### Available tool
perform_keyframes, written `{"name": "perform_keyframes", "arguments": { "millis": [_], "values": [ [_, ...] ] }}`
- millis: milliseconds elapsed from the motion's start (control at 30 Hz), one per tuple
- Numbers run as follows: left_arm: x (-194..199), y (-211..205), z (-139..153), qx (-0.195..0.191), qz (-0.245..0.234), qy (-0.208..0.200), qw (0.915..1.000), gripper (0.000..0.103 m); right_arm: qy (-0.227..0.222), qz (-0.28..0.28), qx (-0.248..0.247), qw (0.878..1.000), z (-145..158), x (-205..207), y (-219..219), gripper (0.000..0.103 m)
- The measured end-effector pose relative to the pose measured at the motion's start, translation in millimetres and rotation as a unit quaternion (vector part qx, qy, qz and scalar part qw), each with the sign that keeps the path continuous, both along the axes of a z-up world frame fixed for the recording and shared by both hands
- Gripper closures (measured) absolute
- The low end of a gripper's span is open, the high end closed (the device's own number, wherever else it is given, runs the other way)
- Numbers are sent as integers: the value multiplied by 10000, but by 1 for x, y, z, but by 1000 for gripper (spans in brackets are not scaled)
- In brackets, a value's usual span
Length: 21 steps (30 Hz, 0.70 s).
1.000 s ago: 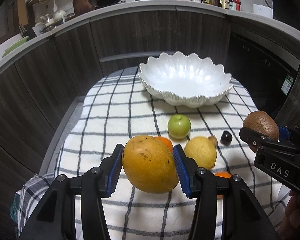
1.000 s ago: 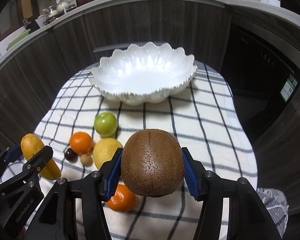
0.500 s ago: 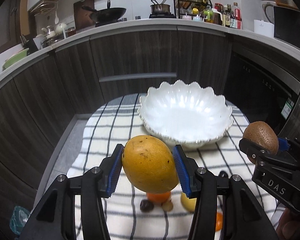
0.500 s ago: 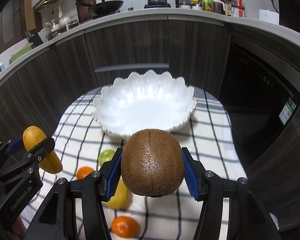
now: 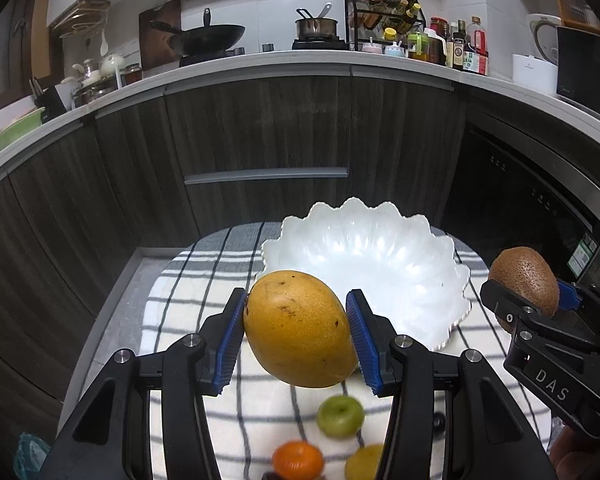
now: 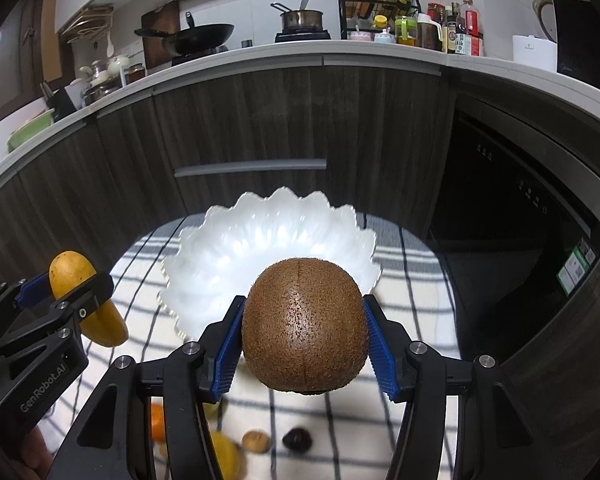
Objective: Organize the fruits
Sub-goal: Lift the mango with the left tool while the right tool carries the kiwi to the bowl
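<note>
1. Left gripper (image 5: 296, 336): jaws partly open and clamped on a mango (image 5: 300, 328), blue pads against its two long flanks. The mango is held off the cloth, its far end overlapping the near rim of the white bowl (image 5: 364, 264) in the left wrist view.

2. Right gripper (image 6: 304, 340): jaws a little wider, gripping a brown fuzzy kiwi (image 6: 304, 324) across its middle. Also held in the air, in front of the bowl's near rim.

3. Bowl sits on a checked cloth (image 5: 188, 280); nothing inside it that I can see.

4. Loose on the cloth below the grippers: a green fruit (image 5: 340, 416), an orange (image 5: 298, 460), a yellow fruit (image 5: 366, 462), plus two small dark and tan ones (image 6: 296, 438), blurred.

5. Handling, mango: likely heavy for its size, smooth skin, tapered ends. Probably slips if gripped near a tip; the widest part, as taken now, looks right. Ripe flesh would bruise under hard squeeze.

6. Handling, kiwi: rough skin should give good friction; light, soft beneath. Mid-body grip suits it.

7. Bowl looks like glazed ceramic with a scalloped rim, probably chips easily. Fruit should be lowered in, not dropped.
</note>
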<state>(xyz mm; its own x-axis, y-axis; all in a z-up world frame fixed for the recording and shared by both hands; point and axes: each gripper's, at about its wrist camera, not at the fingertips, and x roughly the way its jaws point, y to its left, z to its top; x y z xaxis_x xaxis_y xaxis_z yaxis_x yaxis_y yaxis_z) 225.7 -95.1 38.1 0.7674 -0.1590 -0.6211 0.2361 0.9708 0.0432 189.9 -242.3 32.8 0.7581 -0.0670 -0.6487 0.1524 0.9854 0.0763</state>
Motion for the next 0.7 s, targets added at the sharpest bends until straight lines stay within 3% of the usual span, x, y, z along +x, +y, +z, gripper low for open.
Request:
{"name": "perform_keyframes", "arguments": {
  "millis": [367, 700],
  "values": [
    [65, -16, -19, -52, -194, 153, 9997, 54, 36, -175, -85, 9998, -12, 55, -16, 46],
    [116, -23, -53, -35, -269, 302, 9992, 54, 427, -217, 11, 9989, -48, 107, -22, 46]
  ]
}}
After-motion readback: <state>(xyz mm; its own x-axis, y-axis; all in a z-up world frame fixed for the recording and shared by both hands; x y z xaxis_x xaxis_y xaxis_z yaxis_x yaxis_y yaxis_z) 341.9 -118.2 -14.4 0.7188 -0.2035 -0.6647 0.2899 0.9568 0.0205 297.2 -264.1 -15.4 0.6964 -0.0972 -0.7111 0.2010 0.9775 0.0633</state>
